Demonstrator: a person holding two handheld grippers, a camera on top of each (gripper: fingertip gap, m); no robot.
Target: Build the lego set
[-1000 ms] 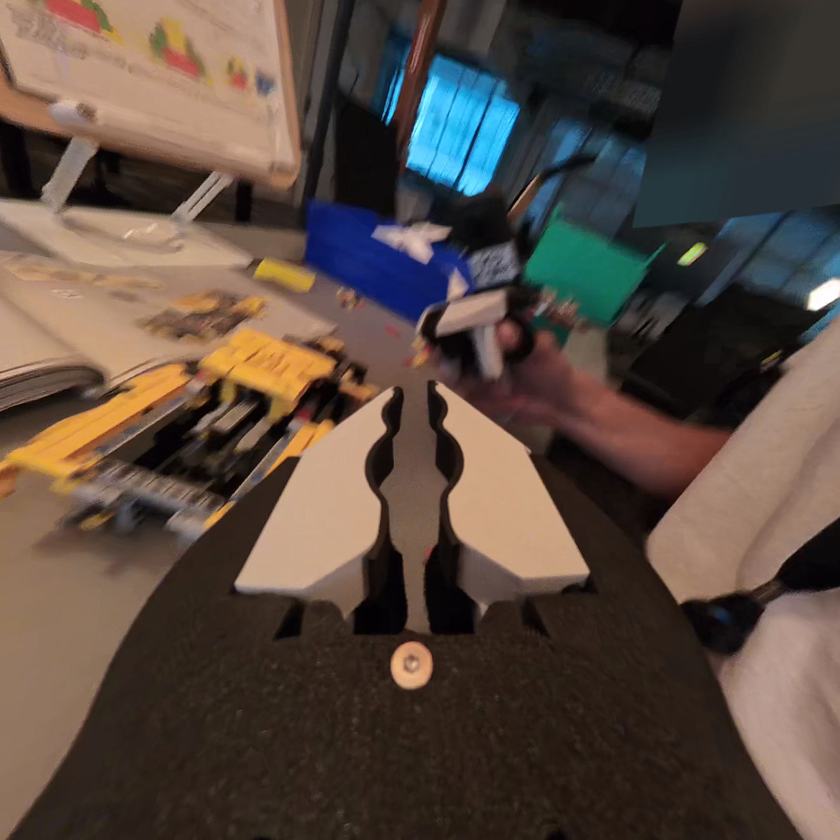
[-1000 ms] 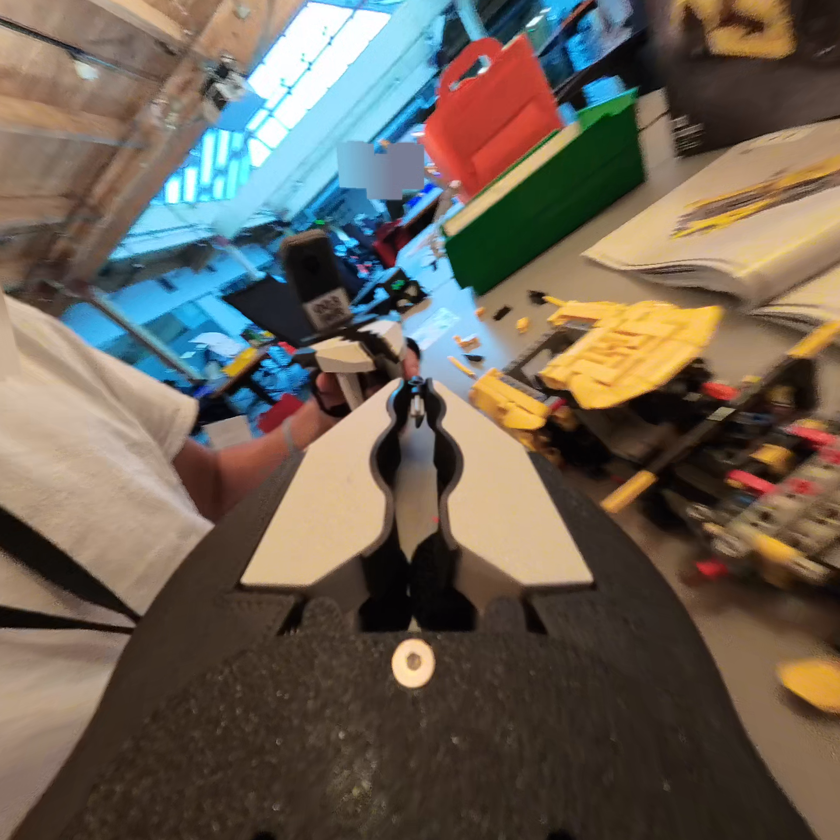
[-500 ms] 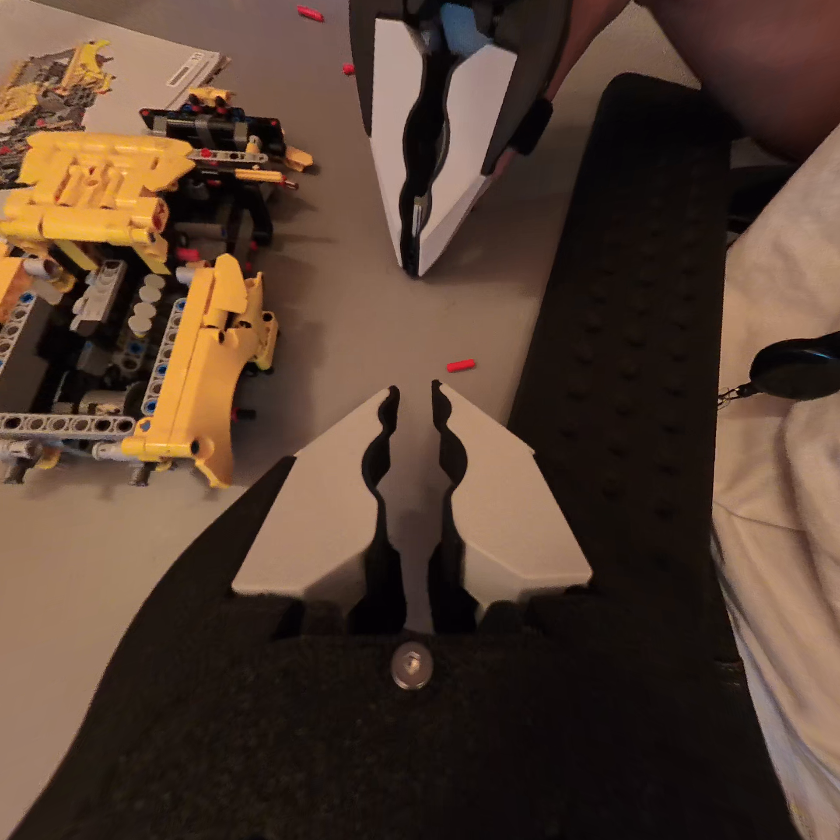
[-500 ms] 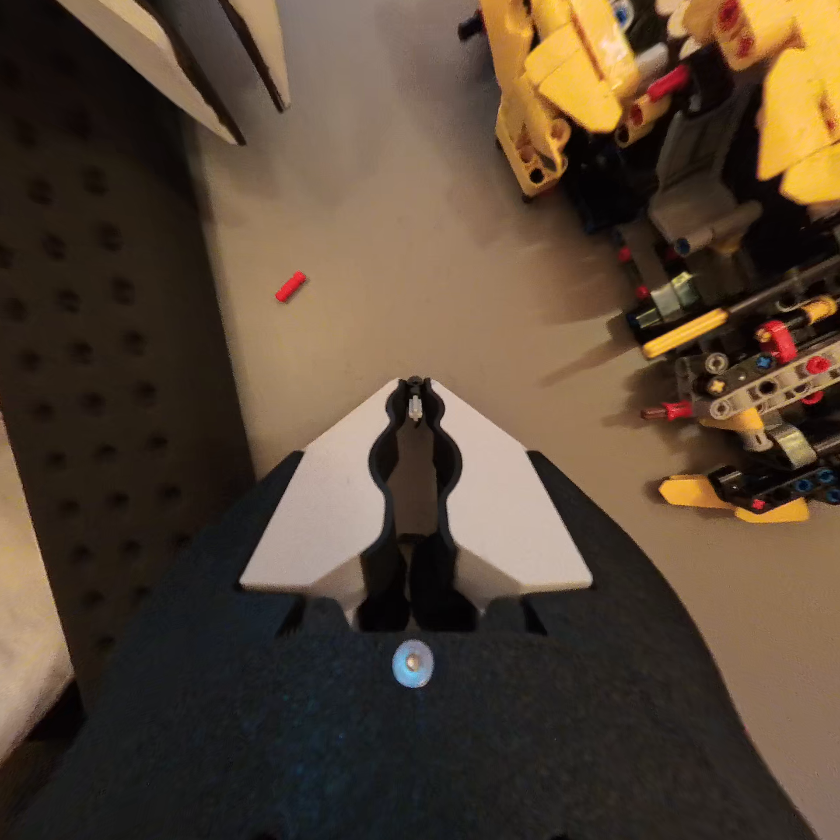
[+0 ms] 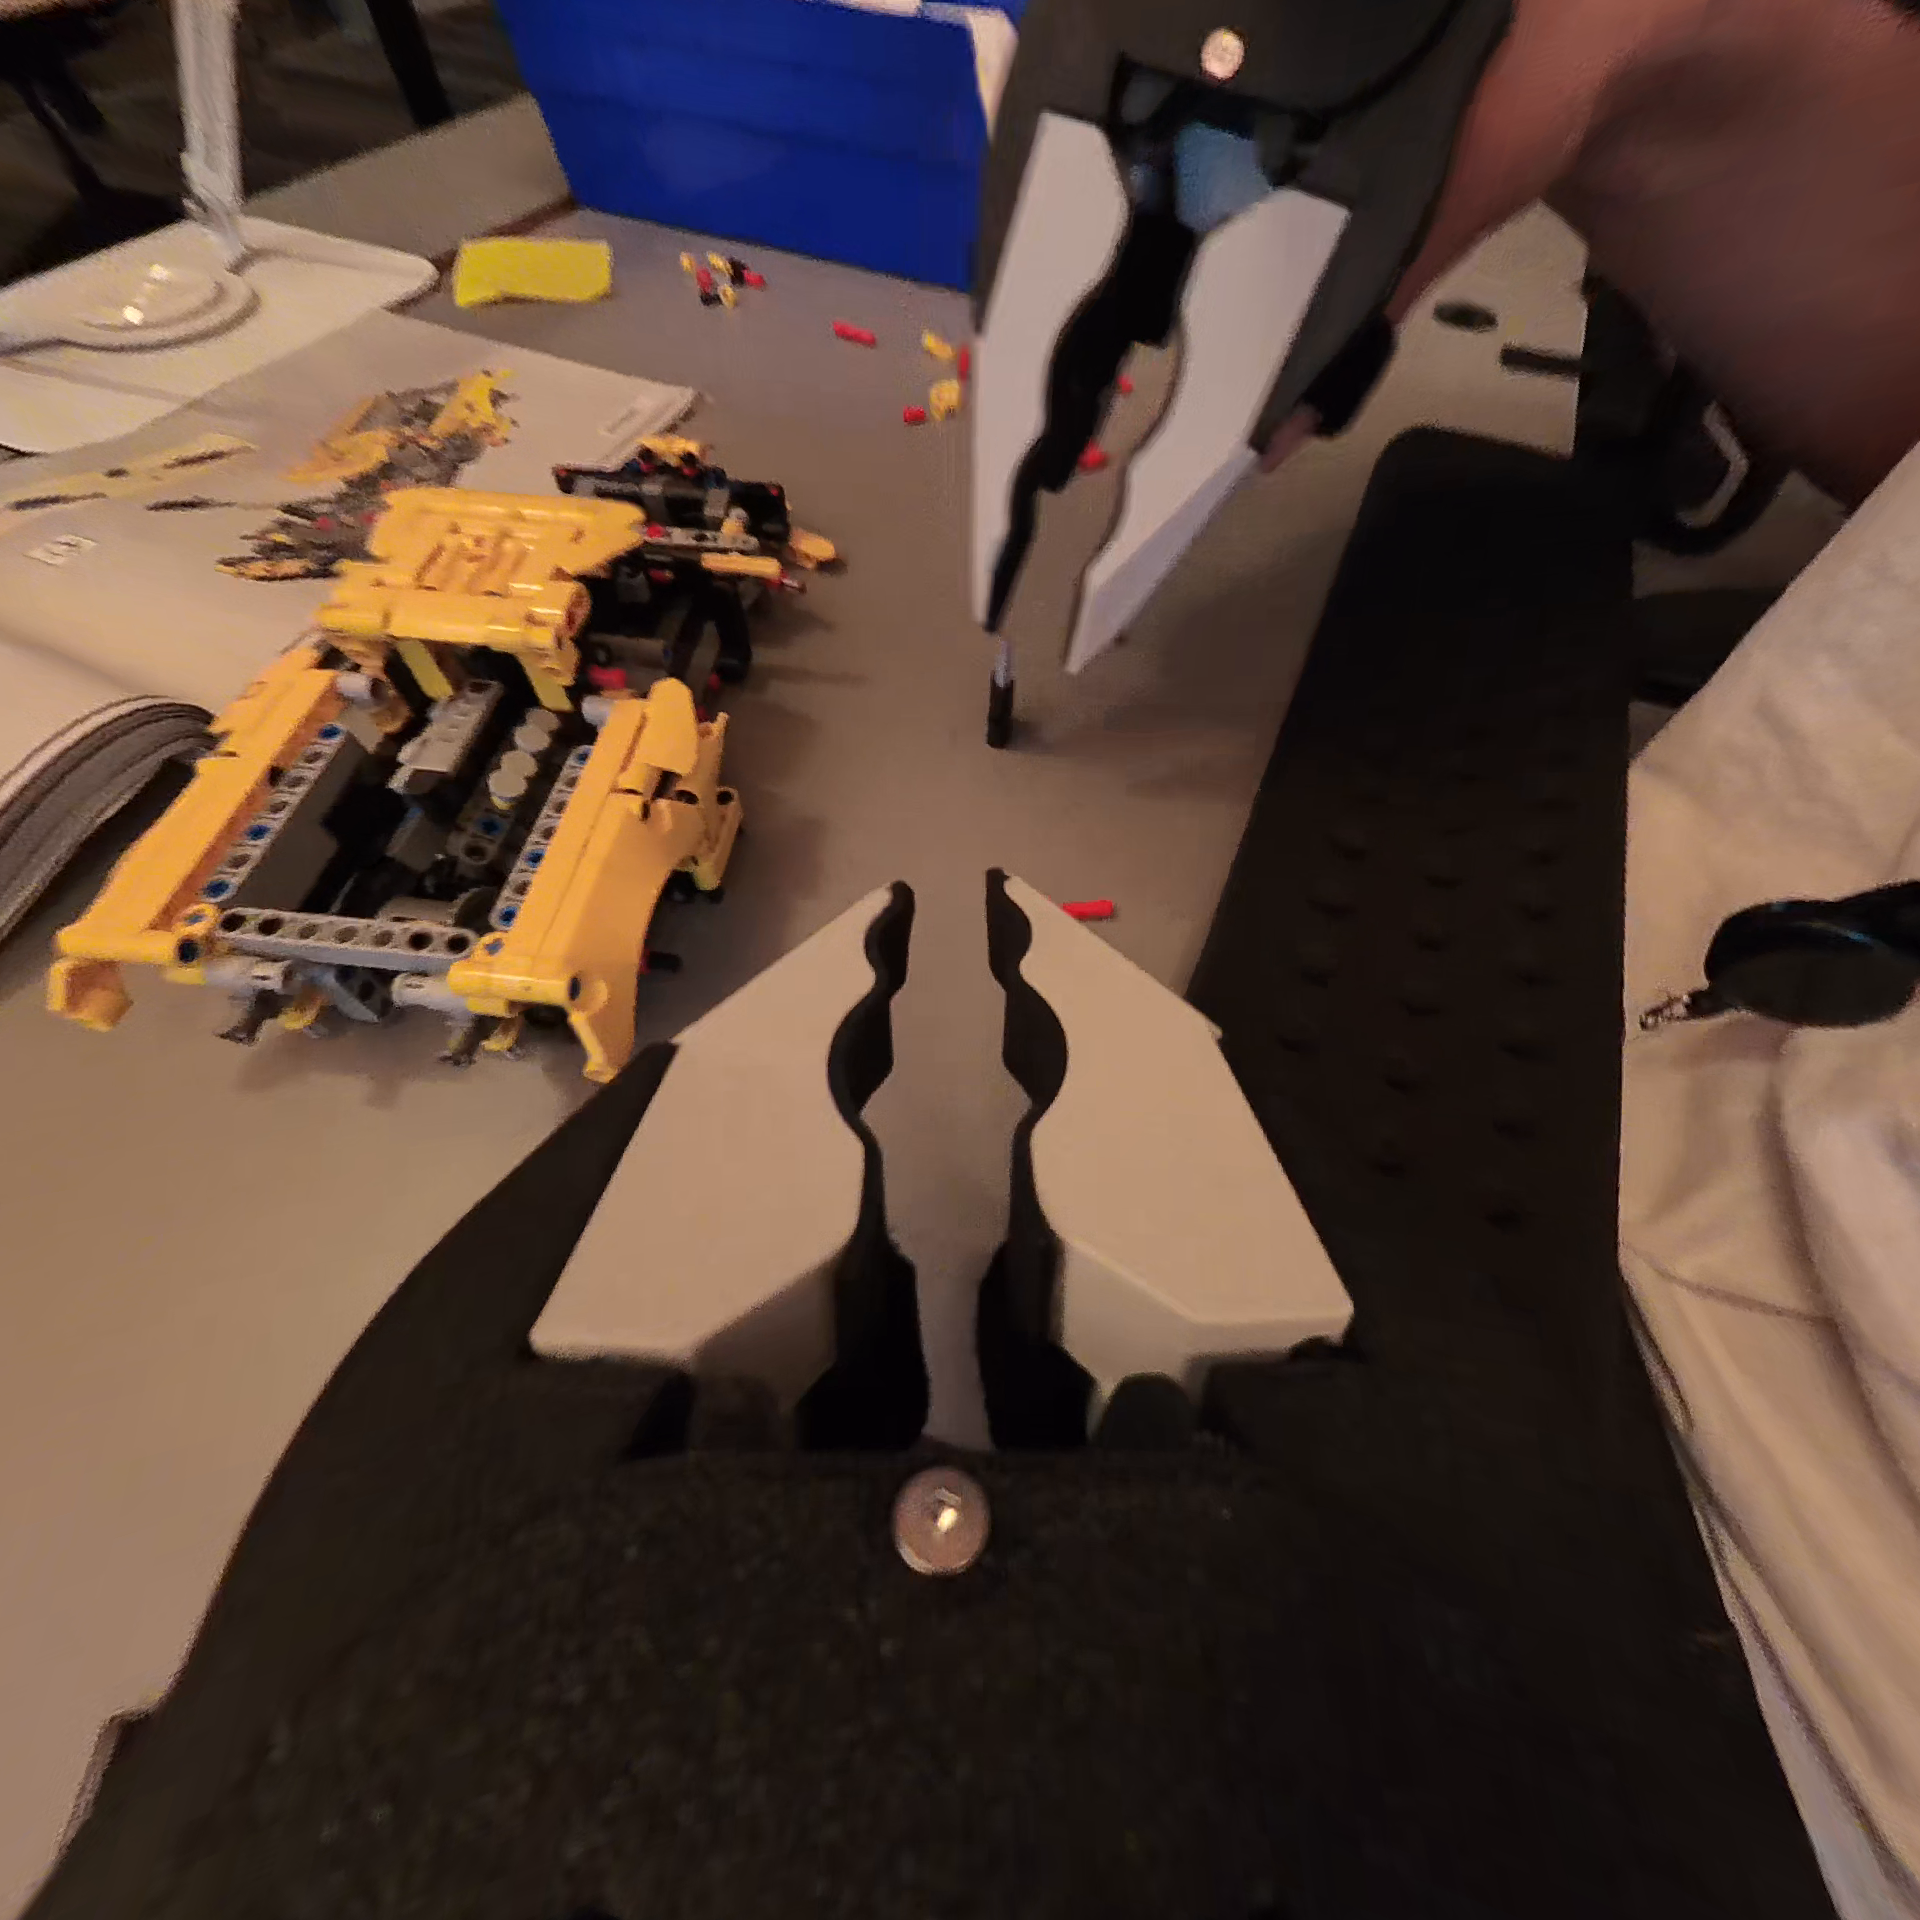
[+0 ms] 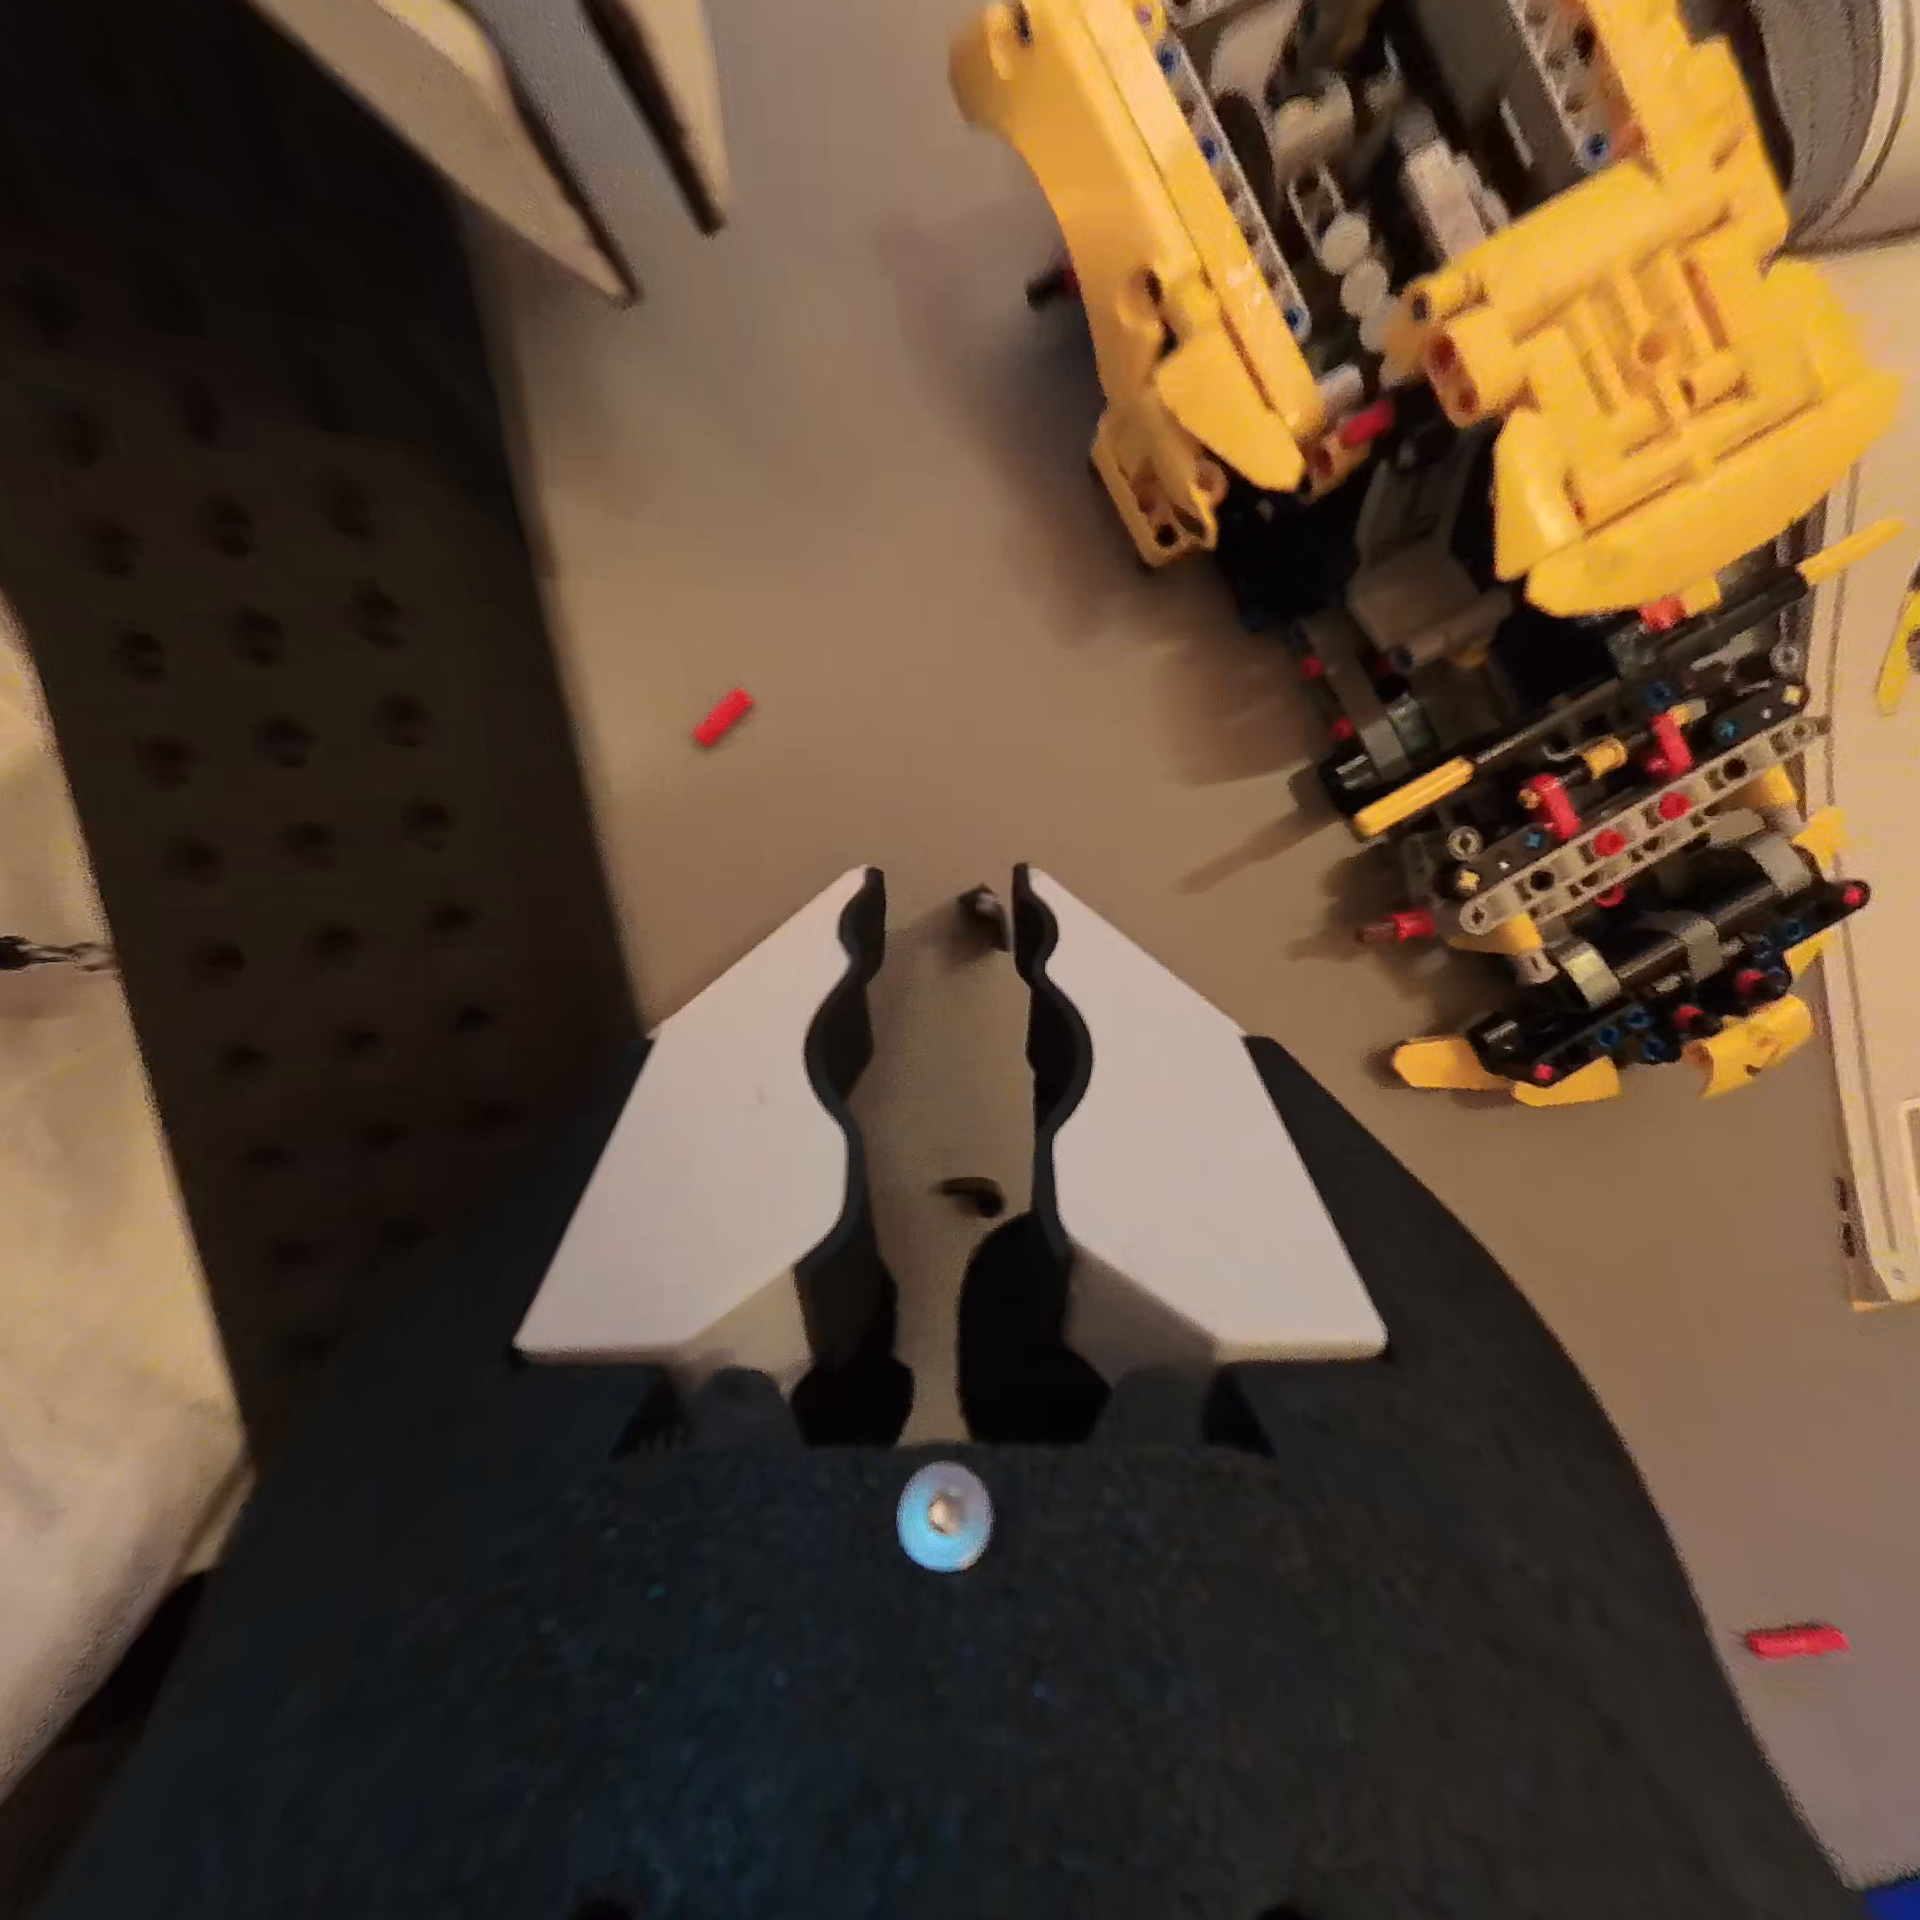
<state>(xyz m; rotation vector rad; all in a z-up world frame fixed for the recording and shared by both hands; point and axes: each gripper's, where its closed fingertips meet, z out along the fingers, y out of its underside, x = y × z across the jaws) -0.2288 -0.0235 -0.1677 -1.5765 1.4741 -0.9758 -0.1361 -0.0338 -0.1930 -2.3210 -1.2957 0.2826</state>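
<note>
The half-built yellow and black lego vehicle (image 5: 447, 748) lies on the grey table, left of both grippers; it also shows in the right wrist view (image 6: 1455, 468). My right gripper (image 6: 945, 878) is open, pointing down at the table. A small dark pin (image 6: 982, 904) sits between its tips, close to the right finger. In the left wrist view the pin (image 5: 1000, 707) is upright just under the right gripper (image 5: 1039, 644), free of its fingers. My left gripper (image 5: 945, 891) is open a little and empty, low over the table.
A red pin (image 5: 1088, 909) lies by my left fingertips; another red pin (image 6: 1782, 1642) lies near the right gripper. A black perforated mat (image 5: 1434, 831) runs along the table edge. A blue bin (image 5: 748, 114), a yellow part (image 5: 530, 272), loose small pieces and an open instruction booklet (image 5: 94, 582) are farther back. Some 10 centimetres of space lies between my two pairs of fingers.
My right gripper has opened and let go of the small pin, which is now upright below its tips. The left gripper's view has tilted up toward the back of the table.
</note>
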